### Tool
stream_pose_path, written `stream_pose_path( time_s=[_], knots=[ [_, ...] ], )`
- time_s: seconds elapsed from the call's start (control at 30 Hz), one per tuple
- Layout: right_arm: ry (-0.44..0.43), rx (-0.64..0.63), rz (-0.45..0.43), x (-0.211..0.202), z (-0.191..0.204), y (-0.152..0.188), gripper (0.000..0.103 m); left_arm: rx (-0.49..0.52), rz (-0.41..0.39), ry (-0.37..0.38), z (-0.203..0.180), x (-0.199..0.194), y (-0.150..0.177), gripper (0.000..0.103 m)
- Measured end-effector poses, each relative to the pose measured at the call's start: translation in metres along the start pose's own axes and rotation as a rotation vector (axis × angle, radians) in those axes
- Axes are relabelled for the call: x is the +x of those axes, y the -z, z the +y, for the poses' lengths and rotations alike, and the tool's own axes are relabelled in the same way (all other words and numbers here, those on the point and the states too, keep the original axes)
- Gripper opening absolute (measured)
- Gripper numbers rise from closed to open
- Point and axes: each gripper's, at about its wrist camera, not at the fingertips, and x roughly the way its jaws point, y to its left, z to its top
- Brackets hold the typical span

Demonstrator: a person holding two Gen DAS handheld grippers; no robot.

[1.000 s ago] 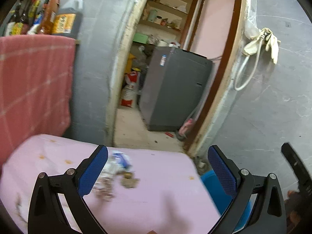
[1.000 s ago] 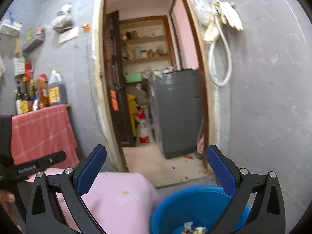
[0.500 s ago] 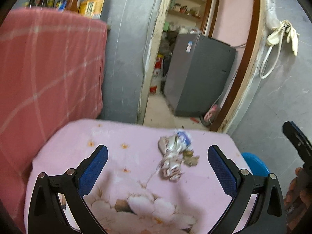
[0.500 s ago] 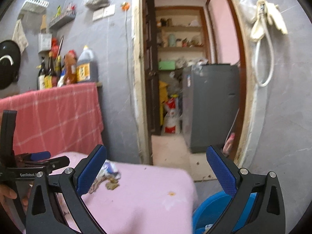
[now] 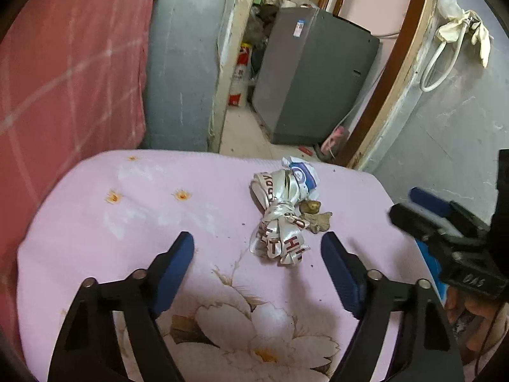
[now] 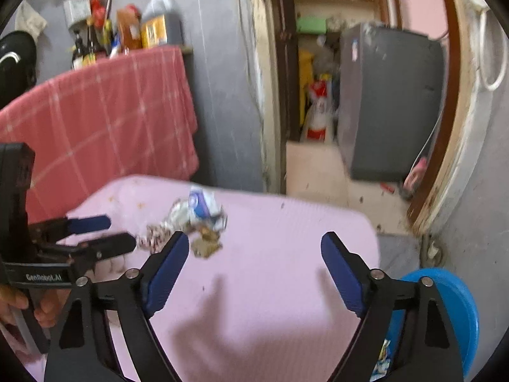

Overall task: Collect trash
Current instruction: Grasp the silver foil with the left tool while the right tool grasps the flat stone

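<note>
A crumpled silver wrapper with red letters [image 5: 281, 219] lies on the pink floral cloth [image 5: 133, 210], with a blue-and-white wrapper [image 5: 302, 175] behind it and brown scraps [image 5: 318, 216] at its right. My left gripper [image 5: 257, 254] is open and empty, just short of the pile. My right gripper [image 6: 254, 254] is open and empty over the cloth, right of the pile [image 6: 194, 219]. The right gripper shows at the right of the left wrist view [image 5: 442, 222]. The left gripper shows in the right wrist view [image 6: 92, 235]. A blue bucket [image 6: 458, 312] with wrappers inside stands beside the table.
A red checked cloth [image 5: 70, 63] hangs at the left under a shelf of bottles [image 6: 127, 28]. A doorway behind the table opens on a grey appliance [image 5: 311, 79]. A grey wall [image 5: 451, 127] with a white hose [image 5: 435, 63] stands at the right.
Both grippers have tilted down and moved left toward the trash pile. The pile is now close in front of the left gripper. The bucket has slid to the right wrist view's lower right.
</note>
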Motion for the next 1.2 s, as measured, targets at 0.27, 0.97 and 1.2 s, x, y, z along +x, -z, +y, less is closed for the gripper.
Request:
stream_pose_path(
  time_s=[0.27,0.97,1.2],
  knots=[
    [-0.049,-0.023,0.099,0.022,0.004,0.002,0.064,-0.056,0.067,0.081,0.002,0.017,-0.008,0.05],
    [-0.088,-0.145,0.224,0.073,0.04,-0.007,0.047,-0.137,0.108,0.058,0.013,0.009,-0.009,0.01],
    [-0.084,-0.153,0.227,0.071,0.041,-0.003,0.03,-0.16,0.107,0.05,0.015,0.002,-0.007,0.008]
  ],
)
